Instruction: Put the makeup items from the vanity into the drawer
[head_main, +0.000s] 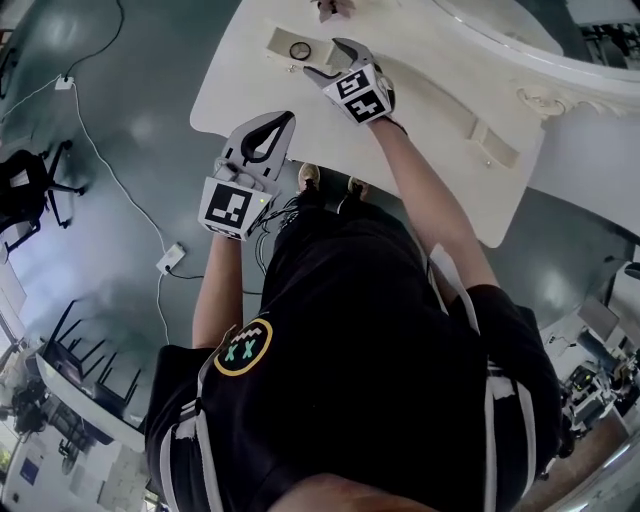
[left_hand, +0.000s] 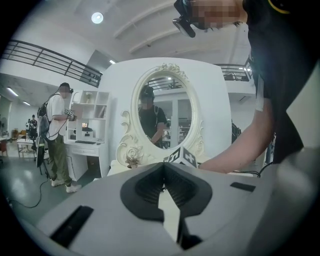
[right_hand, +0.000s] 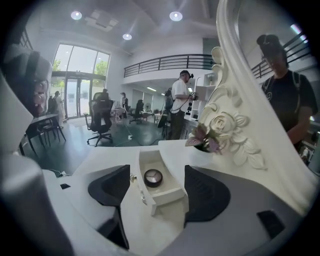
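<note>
Head view steeply above vanity (head_main: 240, 80); gripper views low, facing its mirror (left_hand: 162, 112).

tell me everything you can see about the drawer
The drawer is small, shallow and white, painted to match the vanity top. It looks like wood. It stands pulled out and open, sitting level, with plain straight walls and a small knob on its left outer side. One round dark compact lies flat on its floor. The right gripper hangs over it with jaws apart, not touching.
</note>
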